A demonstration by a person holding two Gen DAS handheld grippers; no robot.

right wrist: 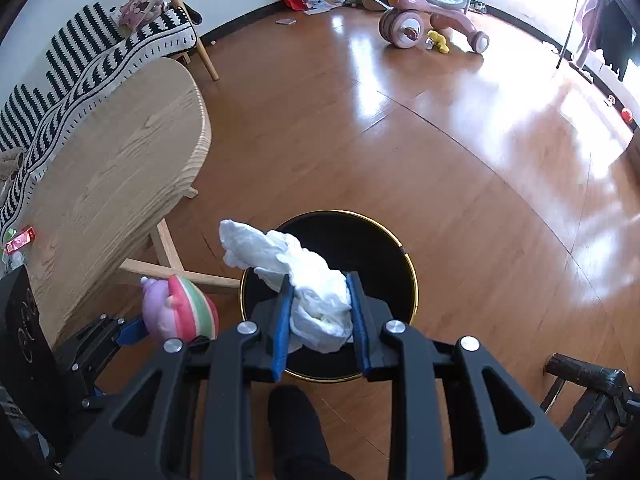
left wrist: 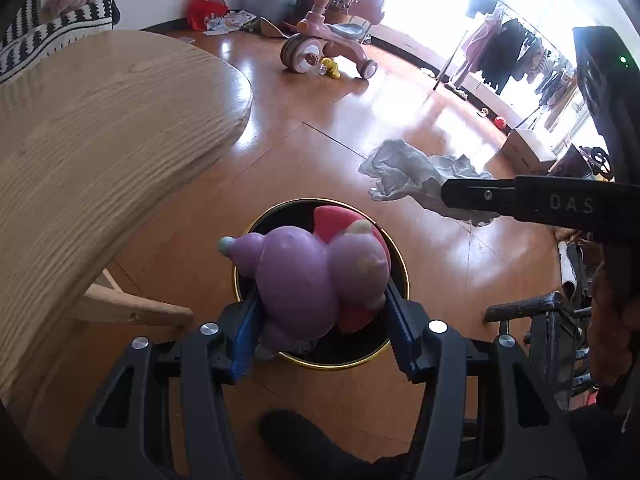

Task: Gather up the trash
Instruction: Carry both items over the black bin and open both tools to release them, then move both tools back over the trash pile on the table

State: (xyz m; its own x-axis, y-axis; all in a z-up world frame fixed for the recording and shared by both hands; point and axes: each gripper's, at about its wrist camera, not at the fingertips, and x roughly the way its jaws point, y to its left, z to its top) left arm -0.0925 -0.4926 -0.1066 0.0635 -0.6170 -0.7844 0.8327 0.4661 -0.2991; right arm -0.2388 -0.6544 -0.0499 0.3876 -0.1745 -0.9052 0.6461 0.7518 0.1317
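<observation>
1. While both loads hang over the black bin (right wrist: 404,258), drop-off step in hand — neither item released yet.
2. Left gripper (left wrist: 322,312): jaws clamped on a purple plush toy (left wrist: 296,276), red and striped at its far side, held right above the bin's gold rim in the left wrist view; from the right wrist view, seemingly just beside the bin's left edge, so true overlap hard to judge.
3. Right gripper (right wrist: 322,312): jaws closed on a crumpled white tissue wad (right wrist: 316,300), directly above the bin mouth, one loose end trailing past the rim toward the wooden desk (right wrist: 112,152).
4. Next, by judgement: centre the plush over the opening, then spread both jaws — tissue tail likely to snag on the rim.
</observation>
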